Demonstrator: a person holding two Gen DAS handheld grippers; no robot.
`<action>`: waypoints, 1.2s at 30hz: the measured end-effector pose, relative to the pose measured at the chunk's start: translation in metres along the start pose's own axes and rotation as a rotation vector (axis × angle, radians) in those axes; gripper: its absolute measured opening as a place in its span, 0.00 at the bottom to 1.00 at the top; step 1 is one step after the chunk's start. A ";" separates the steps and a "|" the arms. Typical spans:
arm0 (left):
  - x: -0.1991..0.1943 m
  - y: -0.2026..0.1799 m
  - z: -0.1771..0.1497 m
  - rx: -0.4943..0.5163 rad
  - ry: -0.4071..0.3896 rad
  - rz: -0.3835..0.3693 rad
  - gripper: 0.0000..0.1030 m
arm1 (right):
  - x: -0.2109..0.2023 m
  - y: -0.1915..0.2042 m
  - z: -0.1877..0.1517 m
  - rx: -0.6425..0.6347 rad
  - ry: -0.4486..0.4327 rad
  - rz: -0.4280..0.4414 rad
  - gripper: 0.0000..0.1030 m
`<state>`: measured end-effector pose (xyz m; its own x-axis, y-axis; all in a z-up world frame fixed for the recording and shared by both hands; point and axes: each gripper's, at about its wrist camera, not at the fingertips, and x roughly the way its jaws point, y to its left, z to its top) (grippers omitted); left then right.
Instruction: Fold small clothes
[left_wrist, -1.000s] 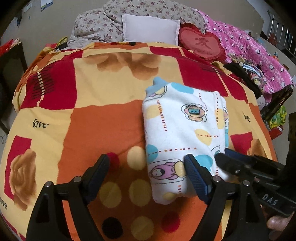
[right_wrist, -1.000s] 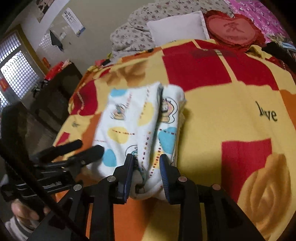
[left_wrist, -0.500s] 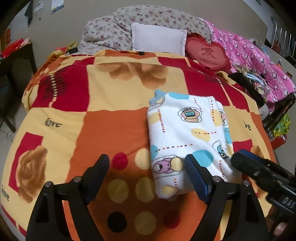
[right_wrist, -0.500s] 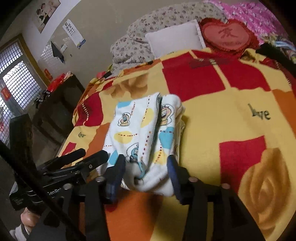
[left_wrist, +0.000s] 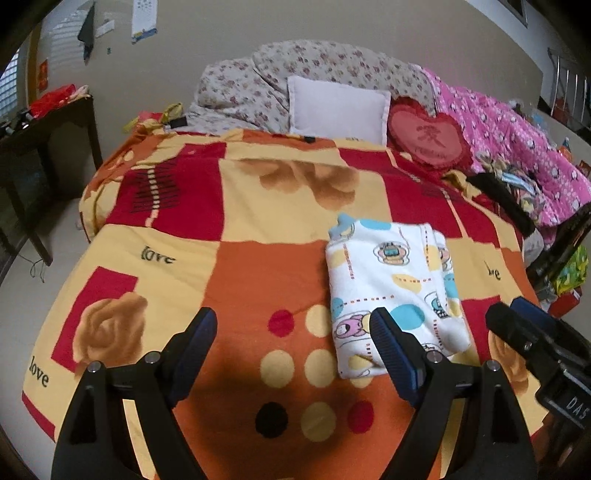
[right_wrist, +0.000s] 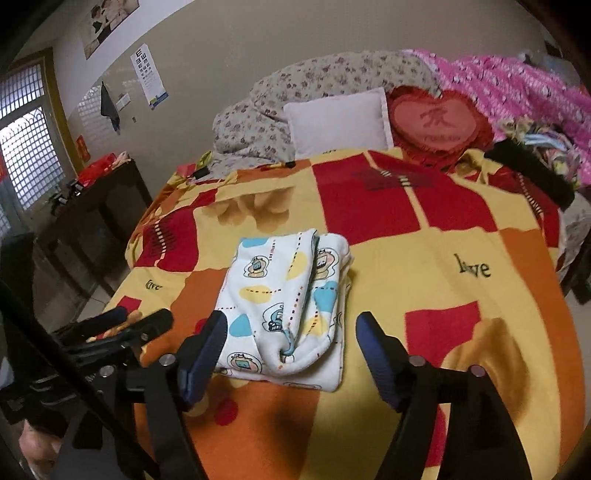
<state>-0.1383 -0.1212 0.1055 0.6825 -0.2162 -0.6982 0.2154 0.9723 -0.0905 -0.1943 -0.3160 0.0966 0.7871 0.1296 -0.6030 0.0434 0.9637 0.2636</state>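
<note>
A small white garment (left_wrist: 395, 284) with cartoon prints and blue and yellow dots lies folded into a flat rectangle on the bed blanket (left_wrist: 258, 206). It also shows in the right wrist view (right_wrist: 288, 299). My left gripper (left_wrist: 295, 350) is open and empty, above the blanket near the garment's near-left corner. My right gripper (right_wrist: 291, 354) is open and empty, just short of the garment's near edge. Each gripper shows at the edge of the other's view: the right one (left_wrist: 532, 332), the left one (right_wrist: 125, 328).
The blanket is red, orange and yellow with "love" lettering. A white pillow (left_wrist: 338, 107), a red heart cushion (left_wrist: 428, 136), a floral quilt and a pink quilt (left_wrist: 517, 147) lie at the head. Clutter lines the right bed edge. A dark table (left_wrist: 40, 147) stands left.
My right gripper let go of the garment's near edge and opened. Both grippers drew back and up from the garment, which stayed folded on the blanket.
</note>
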 end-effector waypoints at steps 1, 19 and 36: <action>-0.002 0.000 0.000 -0.001 -0.005 0.000 0.82 | -0.002 0.001 -0.001 -0.005 -0.003 -0.006 0.76; -0.020 -0.009 -0.006 0.038 -0.045 0.039 0.82 | -0.022 0.003 -0.009 -0.006 -0.045 -0.058 0.91; -0.017 -0.016 -0.011 0.049 -0.028 0.050 0.82 | -0.017 0.003 -0.012 0.014 -0.020 -0.050 0.91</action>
<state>-0.1611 -0.1320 0.1104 0.7124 -0.1701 -0.6809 0.2137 0.9767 -0.0204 -0.2152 -0.3124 0.0989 0.7958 0.0765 -0.6007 0.0917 0.9654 0.2443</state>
